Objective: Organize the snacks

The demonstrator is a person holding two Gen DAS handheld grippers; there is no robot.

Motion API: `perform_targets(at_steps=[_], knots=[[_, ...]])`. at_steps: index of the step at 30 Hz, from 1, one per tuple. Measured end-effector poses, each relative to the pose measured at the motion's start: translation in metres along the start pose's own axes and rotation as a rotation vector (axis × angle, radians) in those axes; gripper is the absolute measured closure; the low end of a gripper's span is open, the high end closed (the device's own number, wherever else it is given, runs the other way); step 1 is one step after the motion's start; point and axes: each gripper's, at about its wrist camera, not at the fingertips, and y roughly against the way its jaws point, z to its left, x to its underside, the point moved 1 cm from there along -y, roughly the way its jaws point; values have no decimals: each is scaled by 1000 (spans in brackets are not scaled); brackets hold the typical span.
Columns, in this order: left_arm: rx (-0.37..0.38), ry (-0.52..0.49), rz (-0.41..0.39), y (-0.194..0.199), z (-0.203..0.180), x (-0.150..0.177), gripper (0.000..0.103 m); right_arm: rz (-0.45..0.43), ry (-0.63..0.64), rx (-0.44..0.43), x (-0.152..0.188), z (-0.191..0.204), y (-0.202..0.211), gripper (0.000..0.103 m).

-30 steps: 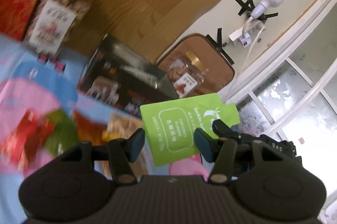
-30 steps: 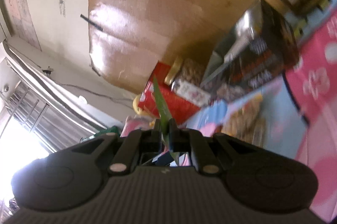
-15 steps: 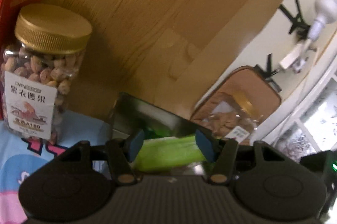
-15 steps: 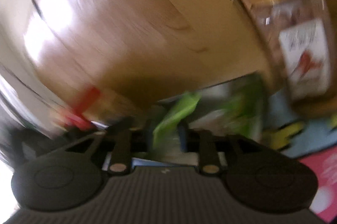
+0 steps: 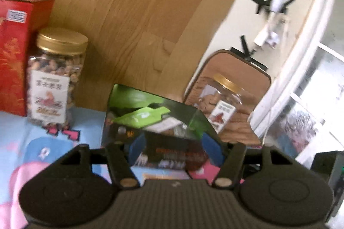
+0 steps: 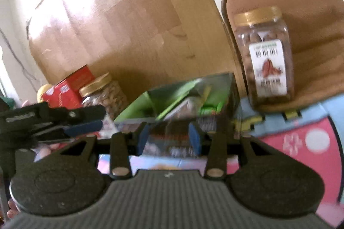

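The dark open box sits on the pink-and-blue patterned mat and serves as the landmark here: a green pouch lies inside it, tilted, its flat face up and one corner over the box's inner wall, with more green showing against the box's far inside wall. The left gripper hovers just in front of the box, its blue pads apart and widening, with nothing pressed between them; only the box's printed front shows through the gap. The right gripper is likewise just before the box's near wall, jaws parting and empty, the pouch lying beyond its tips inside the box. To the left of the box, near the wooden board behind it, stands a gold-lidded jar of nuts, and beside that a red carton. To the right of the box a second, squarer jar stands on a brown cushion. In the right wrist view the left gripper shows at the box's left side
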Motion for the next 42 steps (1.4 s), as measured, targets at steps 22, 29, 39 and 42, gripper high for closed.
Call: perform_targets(at_steps=[22, 29, 39, 42], knots=[[-347, -172, 104, 74, -6, 142, 41, 123, -50, -18, 100, 34, 49, 58], [-378, -186, 109, 73, -8, 144, 36, 123, -34, 8, 102, 37, 48, 58], [-404, -230, 138, 64, -13, 144, 23, 116, -62, 3, 101, 33, 49, 58], [-418, -254, 153, 59, -17, 145, 17, 112, -75, 0, 100, 31, 50, 58]])
